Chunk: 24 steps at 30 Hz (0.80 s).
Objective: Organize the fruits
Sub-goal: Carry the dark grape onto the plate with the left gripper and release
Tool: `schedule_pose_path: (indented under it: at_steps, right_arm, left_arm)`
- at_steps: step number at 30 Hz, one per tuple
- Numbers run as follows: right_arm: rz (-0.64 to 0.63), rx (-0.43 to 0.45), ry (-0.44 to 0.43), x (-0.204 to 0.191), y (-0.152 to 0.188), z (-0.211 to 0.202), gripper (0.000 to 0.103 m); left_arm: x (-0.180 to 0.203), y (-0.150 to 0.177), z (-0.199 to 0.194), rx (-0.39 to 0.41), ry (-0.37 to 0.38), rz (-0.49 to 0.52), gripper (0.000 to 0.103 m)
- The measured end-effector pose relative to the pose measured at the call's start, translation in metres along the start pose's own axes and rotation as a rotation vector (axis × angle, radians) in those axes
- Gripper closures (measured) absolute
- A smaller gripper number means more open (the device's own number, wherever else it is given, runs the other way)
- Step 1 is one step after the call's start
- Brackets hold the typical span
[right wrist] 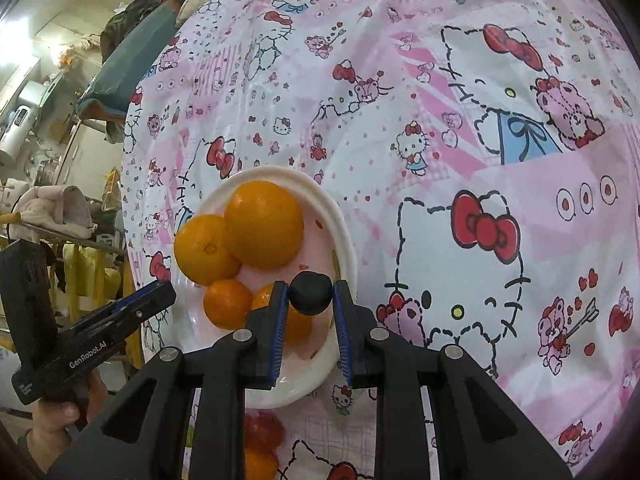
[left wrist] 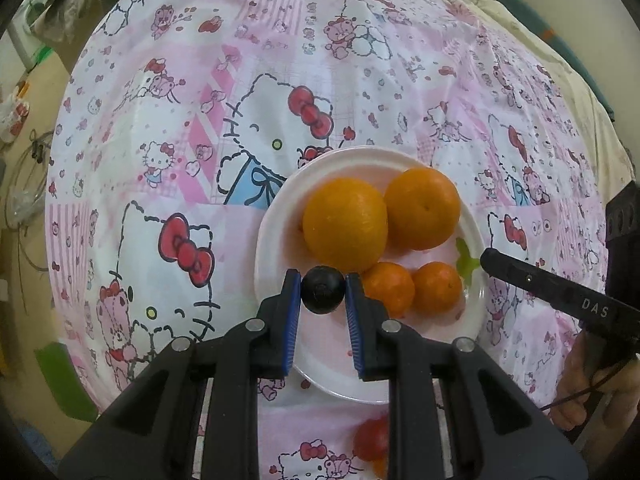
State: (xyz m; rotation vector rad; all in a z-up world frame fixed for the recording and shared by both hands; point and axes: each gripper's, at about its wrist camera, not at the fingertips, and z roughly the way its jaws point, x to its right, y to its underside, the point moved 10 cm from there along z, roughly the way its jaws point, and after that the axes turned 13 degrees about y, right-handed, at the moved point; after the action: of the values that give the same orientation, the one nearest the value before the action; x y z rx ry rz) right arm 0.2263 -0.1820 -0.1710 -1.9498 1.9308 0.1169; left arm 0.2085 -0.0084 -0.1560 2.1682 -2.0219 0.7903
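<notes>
I am pinching a dark round fruit (left wrist: 322, 289) in my left gripper (left wrist: 323, 292) and another (right wrist: 310, 293) in my right gripper (right wrist: 310, 294), hovering over the white plate (left wrist: 276, 216) of oranges (left wrist: 345, 229) ahead, on a pink cartoon-cat tablecloth (left wrist: 180, 168); cluttered shelves (right wrist: 28, 112) are standing beyond.

Black left tool (left wrist: 323, 289), right tool (right wrist: 310, 293); blue ribbed pads, silver screws.

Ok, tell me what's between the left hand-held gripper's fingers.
A dark round fruit, pinched between the left hand-held gripper fingers above the white plate; left wrist view.
</notes>
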Motion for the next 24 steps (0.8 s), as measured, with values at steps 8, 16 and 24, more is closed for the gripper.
schedule_pose_path:
  at_steps: [8,16,24]
  right_arm:
    - [0.001,-0.006,-0.011,-0.002,-0.001,0.002,0.077]
    - [0.020,0.013,-0.050,-0.005,-0.007,-0.004,0.076]
    - [0.021,0.022,-0.051,-0.006,-0.007,-0.008,0.056]
  left_arm:
    - [-0.001,0.001,0.006,-0.017,-0.004,-0.007,0.084]
    - [0.001,0.002,0.008,-0.027,-0.013,-0.005,0.063]
    - [0.006,-0.003,-0.001,0.011,-0.018,0.022,0.049]
